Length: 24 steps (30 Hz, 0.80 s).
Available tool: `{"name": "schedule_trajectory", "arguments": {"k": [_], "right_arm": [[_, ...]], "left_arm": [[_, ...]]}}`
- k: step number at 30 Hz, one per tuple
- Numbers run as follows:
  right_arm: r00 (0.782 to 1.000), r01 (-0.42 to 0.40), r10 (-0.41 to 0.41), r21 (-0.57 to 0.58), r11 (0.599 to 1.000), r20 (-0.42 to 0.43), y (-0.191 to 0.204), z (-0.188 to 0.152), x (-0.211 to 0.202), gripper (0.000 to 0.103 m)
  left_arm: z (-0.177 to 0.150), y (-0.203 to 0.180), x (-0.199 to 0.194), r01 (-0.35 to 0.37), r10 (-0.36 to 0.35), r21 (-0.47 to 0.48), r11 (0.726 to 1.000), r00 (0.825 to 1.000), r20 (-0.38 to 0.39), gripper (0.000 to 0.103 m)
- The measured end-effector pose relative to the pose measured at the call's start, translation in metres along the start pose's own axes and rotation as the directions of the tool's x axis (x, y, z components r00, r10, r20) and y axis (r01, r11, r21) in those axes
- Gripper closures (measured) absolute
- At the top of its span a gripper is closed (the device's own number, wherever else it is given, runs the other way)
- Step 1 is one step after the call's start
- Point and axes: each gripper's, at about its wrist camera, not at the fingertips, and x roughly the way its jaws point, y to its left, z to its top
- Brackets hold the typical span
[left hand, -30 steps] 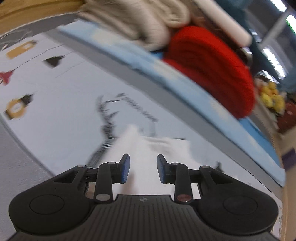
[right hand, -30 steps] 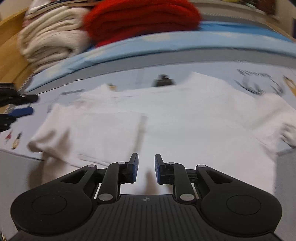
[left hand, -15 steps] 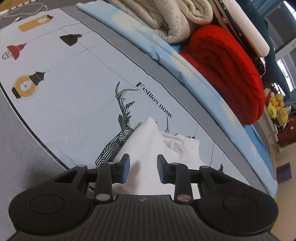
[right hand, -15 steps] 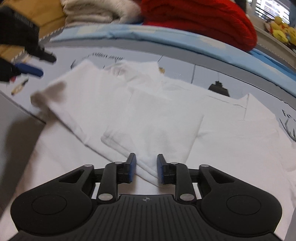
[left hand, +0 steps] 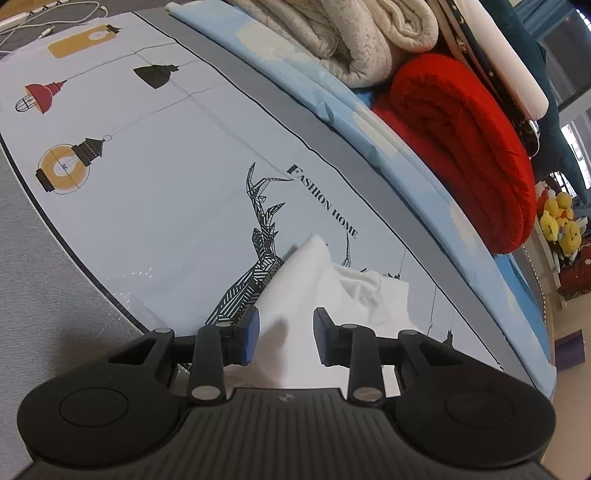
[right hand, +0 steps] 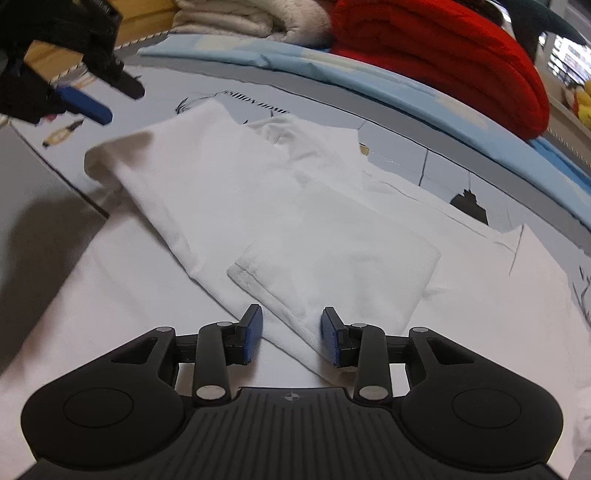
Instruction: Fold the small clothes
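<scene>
1. Left gripper (left hand: pixel 283 338): jaws apart, nothing held, over one corner of the white T-shirt (left hand: pixel 317 295).
2. Right gripper (right hand: pixel 291 338): jaws apart, nothing held, over the folded sleeve (right hand: pixel 332 254).
3. White T-shirt: spread flat on the printed sheet (left hand: pixel 166 192).
4. Behind: red blanket (left hand: pixel 465 147), cream blanket (left hand: pixel 351 33).

Illumination is even indoor light, moderately bright. Both fisheye views bend straight lines strongly toward the frame edges. The white garment (right hand: pixel 280 206) is near overexposure, with little fabric detail. A soft shadow falls on the grey surface at far left. The left gripper (right hand: pixel 107 98) appears motion-blurred in the right wrist view.
</scene>
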Motion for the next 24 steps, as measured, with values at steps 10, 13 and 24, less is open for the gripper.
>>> {"name": "schedule_trajectory", "arguments": {"k": [10, 13, 24], "right_arm": [[0.956, 0.088, -0.2, 0.443, 0.892, 0.214, -0.079, -0.003, -0.056, 0.102], [0.902, 0.119, -0.392, 0.769, 0.628, 0.18, -0.122, -0.034, -0.084, 0.103], [0.983, 0.004, -0.176, 0.965, 0.262, 0.043, -0.186, -0.101, -0.05, 0.067]], "left_arm": [[0.001, -0.004, 0.0, -0.006, 0.006, 0.019, 1.0, 1.0, 0.012, 0.069], [0.0, -0.006, 0.002, -0.006, 0.006, 0.034, 0.999, 1.0, 0.006, 0.069], [-0.007, -0.012, 0.014, -0.014, 0.015, 0.048, 0.999, 1.0, -0.021, 0.067]]}}
